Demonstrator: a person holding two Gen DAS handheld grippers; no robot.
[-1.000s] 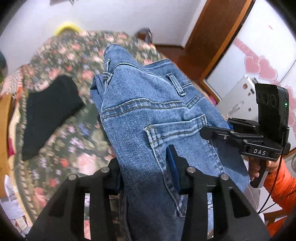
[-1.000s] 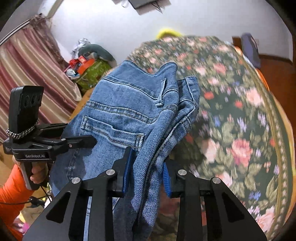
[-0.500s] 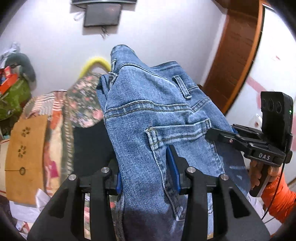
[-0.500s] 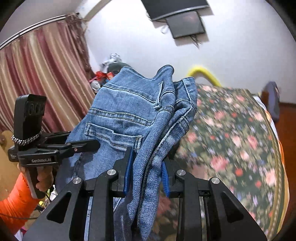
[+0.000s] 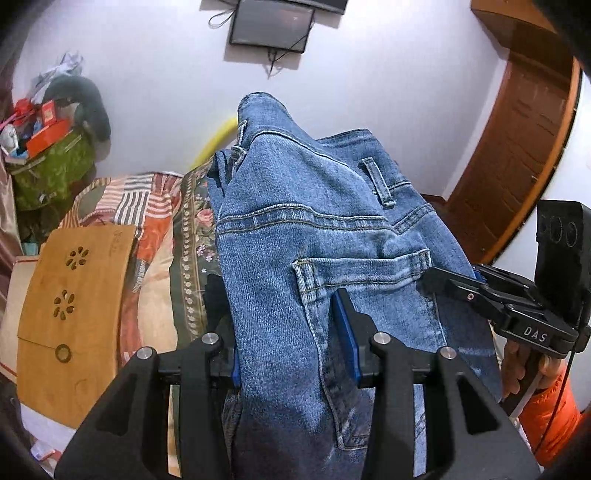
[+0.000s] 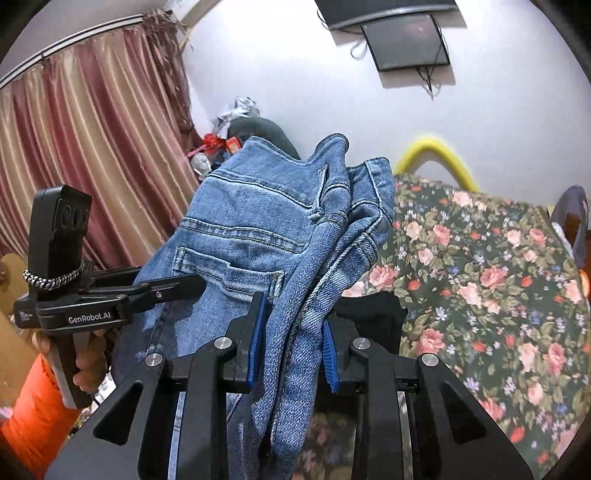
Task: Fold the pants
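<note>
Raised higher, jeans (image 5: 295,258) clamped between both tools (bunched).

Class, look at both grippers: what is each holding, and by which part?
Both hold the jeans: the left gripper near the back pocket, the right gripper on the bunched edge.

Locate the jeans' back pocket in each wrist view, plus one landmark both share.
Left wrist: back pocket sits centre, just right of and above the left gripper, on the jeans.
Right wrist: back pocket sits left of centre, above the right gripper.
Shared landmark: wall-mounted screen.
</note>
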